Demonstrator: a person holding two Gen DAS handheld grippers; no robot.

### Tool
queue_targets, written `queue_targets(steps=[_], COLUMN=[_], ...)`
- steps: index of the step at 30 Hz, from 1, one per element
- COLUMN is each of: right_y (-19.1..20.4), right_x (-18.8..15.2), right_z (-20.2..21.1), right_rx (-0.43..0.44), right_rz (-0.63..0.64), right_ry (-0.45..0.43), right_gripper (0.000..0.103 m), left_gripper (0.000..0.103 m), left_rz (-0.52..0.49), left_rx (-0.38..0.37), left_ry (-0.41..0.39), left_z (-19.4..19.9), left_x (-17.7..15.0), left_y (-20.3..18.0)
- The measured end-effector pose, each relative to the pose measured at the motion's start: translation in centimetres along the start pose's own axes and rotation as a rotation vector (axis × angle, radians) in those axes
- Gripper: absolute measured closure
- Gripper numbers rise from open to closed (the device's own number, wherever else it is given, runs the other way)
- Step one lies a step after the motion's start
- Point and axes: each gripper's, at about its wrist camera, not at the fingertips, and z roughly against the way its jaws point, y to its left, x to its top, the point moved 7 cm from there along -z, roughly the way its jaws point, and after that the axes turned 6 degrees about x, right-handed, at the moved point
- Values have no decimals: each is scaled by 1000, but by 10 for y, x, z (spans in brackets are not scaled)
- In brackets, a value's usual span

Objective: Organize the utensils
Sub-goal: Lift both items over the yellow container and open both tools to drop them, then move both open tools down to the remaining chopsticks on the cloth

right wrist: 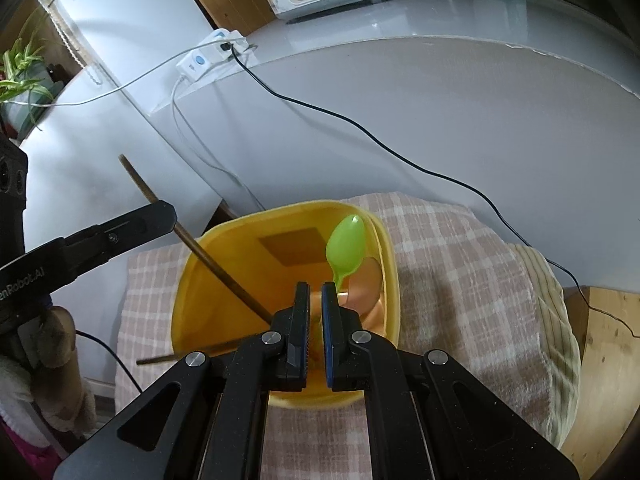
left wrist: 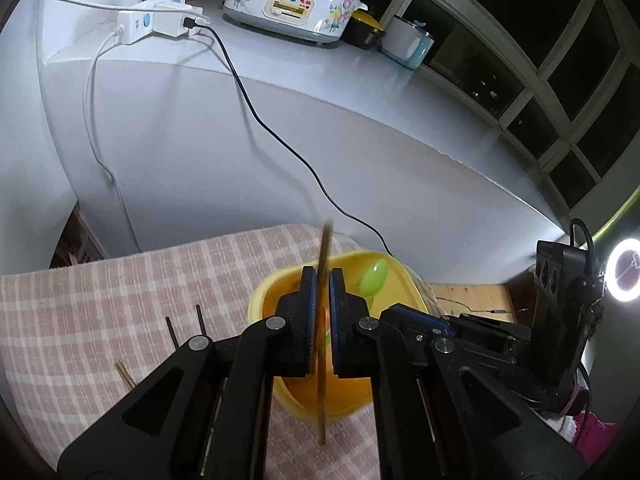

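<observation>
My left gripper (left wrist: 320,276) is shut on a brown chopstick (left wrist: 325,248) that stands nearly upright between its blue pads, above a yellow tub (left wrist: 260,300). From the right wrist view that chopstick (right wrist: 216,264) slants down into the tub (right wrist: 280,216), held by the left gripper (right wrist: 164,210). A green spoon (right wrist: 346,240) and an orange spoon (right wrist: 366,284) lean in the tub's right corner. A second chopstick (right wrist: 160,358) rests across the tub's near left rim. My right gripper (right wrist: 315,292) hangs shut over the tub, with nothing visible between its pads. Loose chopsticks (left wrist: 172,332) lie on the cloth.
The tub stands on a pink checked cloth (right wrist: 460,280). Behind rises a white chest with a flowered cooker (left wrist: 288,0), a power strip (left wrist: 140,24) and a black cable (left wrist: 280,140) trailing down. A ring light (left wrist: 626,276) glows at the right, and a plant (right wrist: 20,68) at far left.
</observation>
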Motion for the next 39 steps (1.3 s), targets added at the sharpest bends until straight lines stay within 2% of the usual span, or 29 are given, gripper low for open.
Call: queue_targets(steps=[5, 9, 14, 24, 32, 39], right_y=[1, 4, 12, 45, 74, 88], right_x=[-4, -7, -13, -30, -64, -106], right_z=[10, 20, 33, 40, 20, -19], right_rx=[-10, -9, 5, 56, 84, 86], right_rz=[-9, -19, -27, -13, 40, 49], right_ry=[-12, -27, -44, -35, 40, 150], right_gripper=[98, 89, 89, 89, 89, 89], left_gripper=[100, 100, 100, 100, 99, 99], left_rz=[0, 13, 24, 78, 158, 243], left_rx=[0, -7, -6, 75, 149, 162], left_ry=[-1, -13, -44, -52, 23, 146], left_z=[9, 21, 42, 74, 70, 39], left_x=[-4, -4, -1, -23, -70, -123], left_y=[0, 4, 15, 77, 133, 163])
